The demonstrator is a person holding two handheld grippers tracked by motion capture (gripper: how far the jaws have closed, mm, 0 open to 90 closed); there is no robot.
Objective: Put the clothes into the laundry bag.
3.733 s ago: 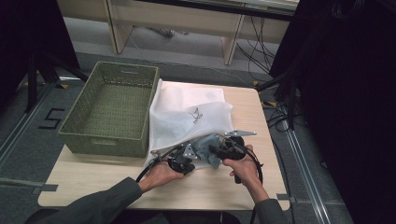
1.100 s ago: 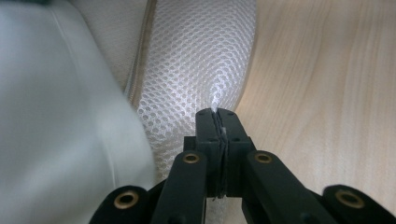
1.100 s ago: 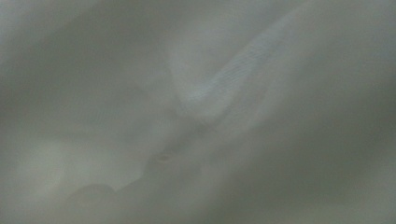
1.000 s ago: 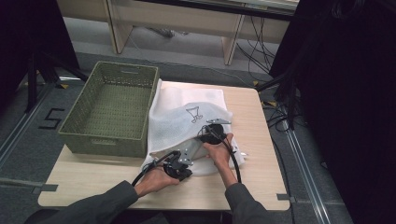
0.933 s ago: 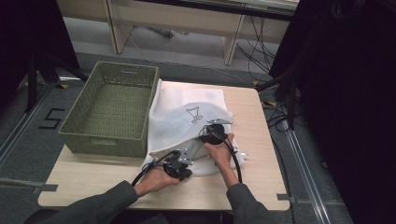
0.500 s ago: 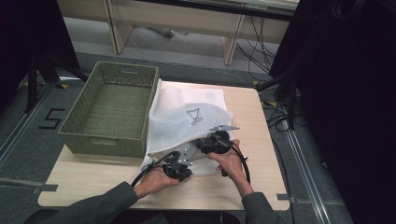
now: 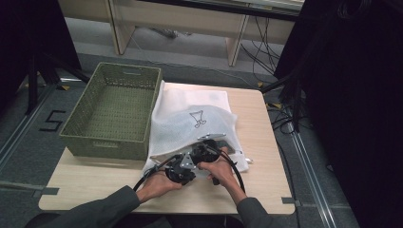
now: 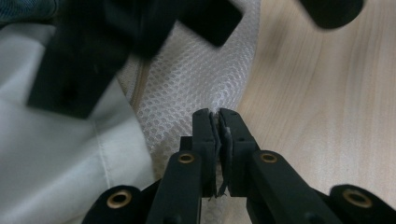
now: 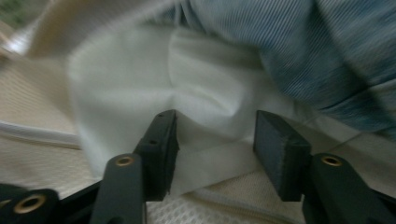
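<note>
Left gripper [image 8: 218, 122]: I pinch the mesh bag [image 7: 190, 123] edge tight.
Right gripper [image 9: 215, 140]: half open, just closing around white cloth [image 9: 140, 84] at the bag's mouth, not gripped.
Blue garment [image 9: 299, 42]: blurred, cut off.

A basket [image 7: 114, 111] sits on the counter [image 7: 266, 142] left of centre in the high view, with a mesh bag [image 7: 190, 121] touching its right side. At the bag's lower edge, the left hand-held gripper [image 7: 183, 166] lies just left of the right hand-held gripper [image 7: 205, 151].
</note>
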